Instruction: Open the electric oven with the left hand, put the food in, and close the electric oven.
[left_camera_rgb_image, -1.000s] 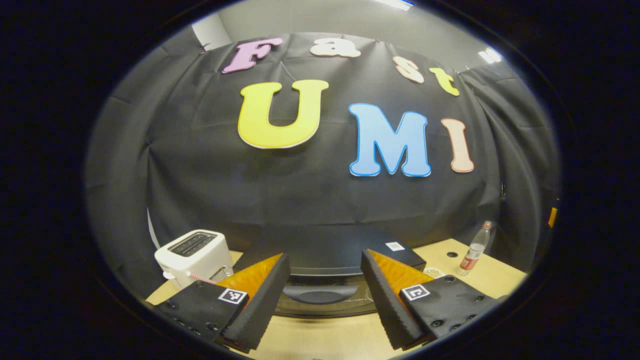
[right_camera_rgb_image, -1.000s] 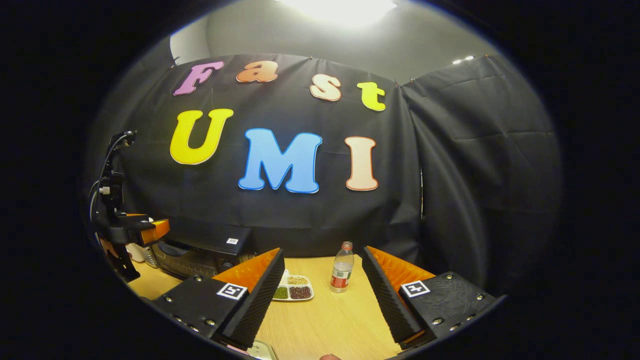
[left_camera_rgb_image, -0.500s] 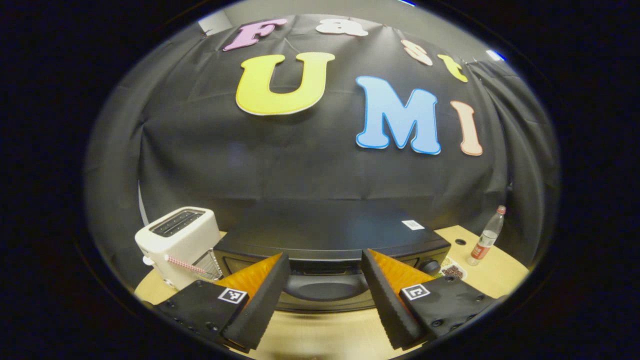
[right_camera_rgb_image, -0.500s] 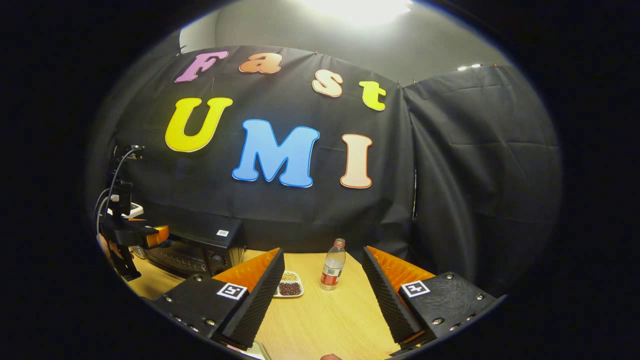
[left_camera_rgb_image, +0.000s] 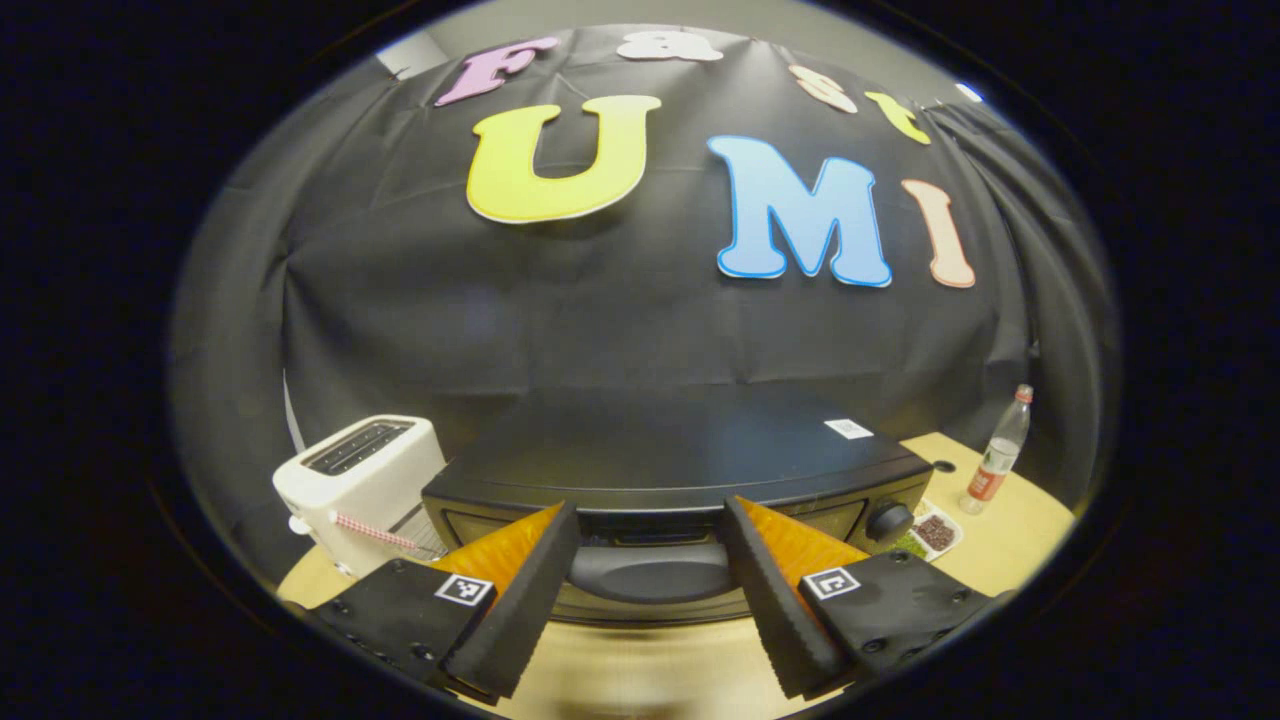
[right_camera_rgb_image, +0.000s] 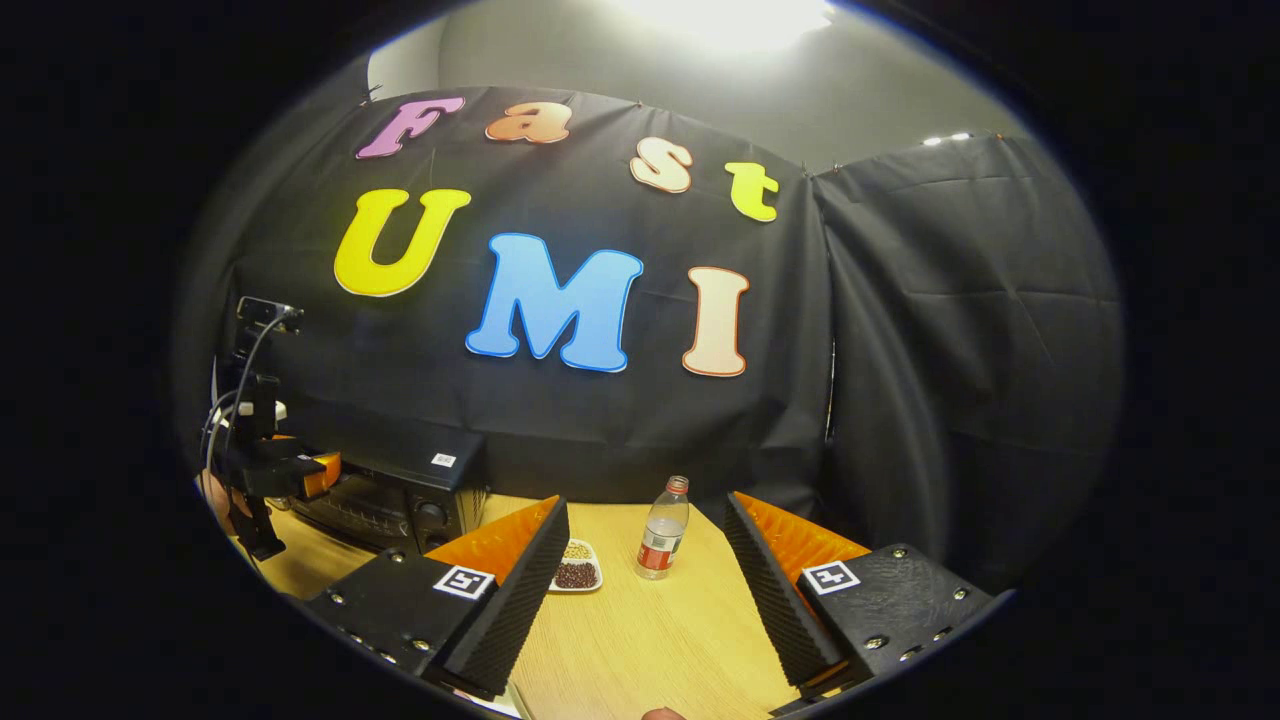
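Left gripper view: the left gripper (left_camera_rgb_image: 648, 590) is spread wide with nothing between its fingers, facing the front of the black box-shaped electric oven (left_camera_rgb_image: 680, 470). The oven's dark oval door handle (left_camera_rgb_image: 650, 572) lies in the gap between the fingers; contact cannot be judged. The oven stands on the pale wooden table (left_camera_rgb_image: 1010, 520), with a white two-slot toaster (left_camera_rgb_image: 362, 485) just beside it on one side and a small white divided tray of beans (left_camera_rgb_image: 935, 530) on the other; a clear plastic bottle with a red label (left_camera_rgb_image: 1000, 452) stands beyond the tray.

Right gripper view: the right gripper (right_camera_rgb_image: 645, 590) is also wide apart and empty, above the table.
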